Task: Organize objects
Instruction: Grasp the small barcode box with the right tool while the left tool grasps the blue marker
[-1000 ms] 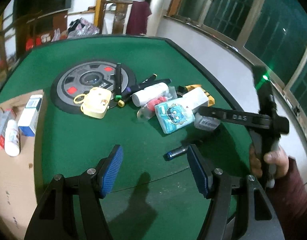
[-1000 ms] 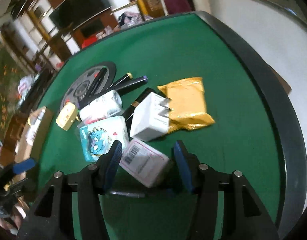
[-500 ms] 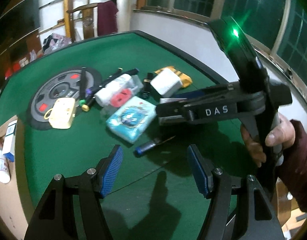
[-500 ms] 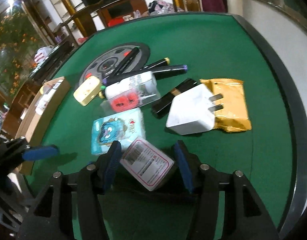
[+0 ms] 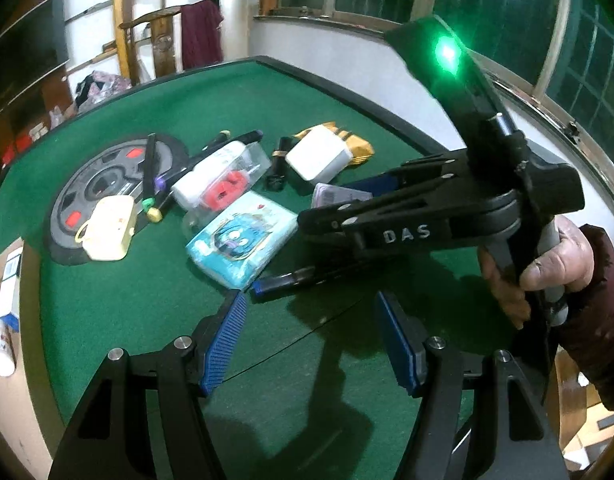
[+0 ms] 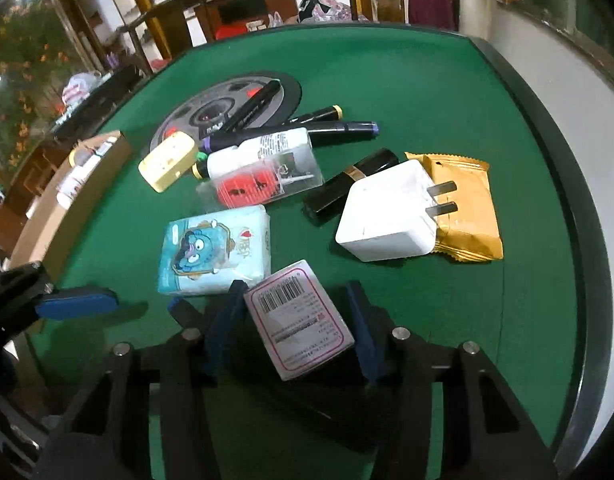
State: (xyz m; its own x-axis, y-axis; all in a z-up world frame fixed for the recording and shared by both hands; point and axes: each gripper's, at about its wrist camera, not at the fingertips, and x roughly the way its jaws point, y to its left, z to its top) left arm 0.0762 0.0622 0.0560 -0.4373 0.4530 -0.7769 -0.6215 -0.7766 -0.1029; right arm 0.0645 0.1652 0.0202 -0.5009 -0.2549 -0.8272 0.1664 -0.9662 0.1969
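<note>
A small white box with a barcode label [image 6: 299, 320] lies on the green felt table [image 6: 407, 92], between the blue pads of my right gripper [image 6: 295, 320]. Its jaws are closing and both pads touch the box's corners. In the left wrist view the same gripper [image 5: 327, 204] reaches in from the right, held by a hand [image 5: 547, 264]. My left gripper [image 5: 311, 340] hangs open over bare felt, with a blue-capped pen [image 5: 283, 280] just beyond its fingertips. One of its pads [image 6: 77, 306] shows at the left of the right wrist view.
Beyond the box lie a blue tissue pack [image 6: 213, 254], a white charger [image 6: 387, 210] on a gold packet [image 6: 471, 208], a black tube [image 6: 347, 184], a clear case [image 6: 263, 172], markers [image 6: 339, 126], a yellow case [image 6: 167, 160] and a round grey plate [image 6: 227, 108]. A cardboard box [image 6: 71, 200] stands at the left edge.
The right jaws have drawn in onto the barcode box. Both views have rolled, and the left gripper has shifted toward the pen and the right gripper.
</note>
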